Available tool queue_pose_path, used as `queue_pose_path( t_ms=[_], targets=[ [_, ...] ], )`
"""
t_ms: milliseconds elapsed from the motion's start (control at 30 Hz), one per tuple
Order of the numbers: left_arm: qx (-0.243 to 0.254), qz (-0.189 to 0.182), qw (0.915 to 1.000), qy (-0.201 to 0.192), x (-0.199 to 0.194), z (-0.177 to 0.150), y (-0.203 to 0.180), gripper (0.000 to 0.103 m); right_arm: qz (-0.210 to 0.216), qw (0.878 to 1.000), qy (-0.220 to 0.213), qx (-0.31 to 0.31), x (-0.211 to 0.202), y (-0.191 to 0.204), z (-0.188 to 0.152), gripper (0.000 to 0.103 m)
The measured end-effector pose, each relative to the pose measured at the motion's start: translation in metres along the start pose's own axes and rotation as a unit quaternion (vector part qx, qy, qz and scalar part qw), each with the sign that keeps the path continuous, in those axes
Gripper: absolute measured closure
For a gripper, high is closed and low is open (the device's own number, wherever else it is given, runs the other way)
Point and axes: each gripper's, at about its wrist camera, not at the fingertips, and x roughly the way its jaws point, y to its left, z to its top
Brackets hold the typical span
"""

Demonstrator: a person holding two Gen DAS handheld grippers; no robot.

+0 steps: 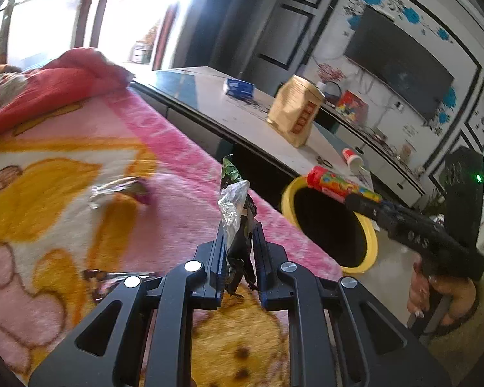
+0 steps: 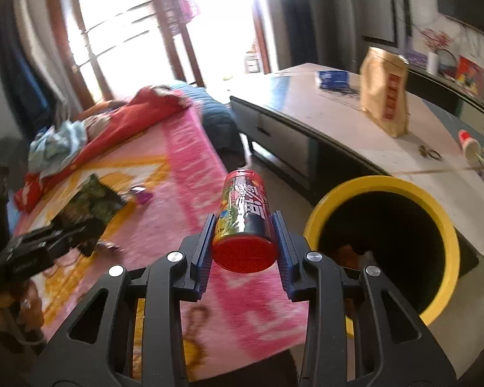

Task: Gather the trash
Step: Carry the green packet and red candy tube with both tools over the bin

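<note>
My left gripper (image 1: 238, 229) is shut on a dark green snack wrapper (image 1: 237, 213) with a silver inside, held above the pink blanket (image 1: 177, 167). It shows from the side in the right wrist view (image 2: 90, 206). My right gripper (image 2: 244, 222) is shut on a red cylindrical can (image 2: 245, 222), held over the blanket's edge just left of the yellow-rimmed trash bin (image 2: 380, 187). In the left wrist view the can (image 1: 338, 183) hangs over the bin's rim (image 1: 290, 190). A silver and purple wrapper (image 1: 119, 190) lies on the blanket; it also shows in the right wrist view (image 2: 142, 193).
A low coffee table (image 2: 322, 119) stands behind the bin with a tan paper bag (image 2: 385, 93), a blue pack (image 2: 332, 79) and a tipped cup (image 2: 471, 143). Red bedding (image 1: 58, 87) is piled at the blanket's far end. A TV (image 1: 400, 61) hangs on the wall.
</note>
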Motion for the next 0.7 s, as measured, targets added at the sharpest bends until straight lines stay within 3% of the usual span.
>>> queue_pose_path(
  t_ms=[700],
  targets=[
    [0.096, -0.060, 0.9924, 0.049, 0.076, 0.010, -0.101, 0.088, -0.080, 0.987, 0.003, 0.137, -0.011, -0.125, -0.011, 0.075]
  ],
)
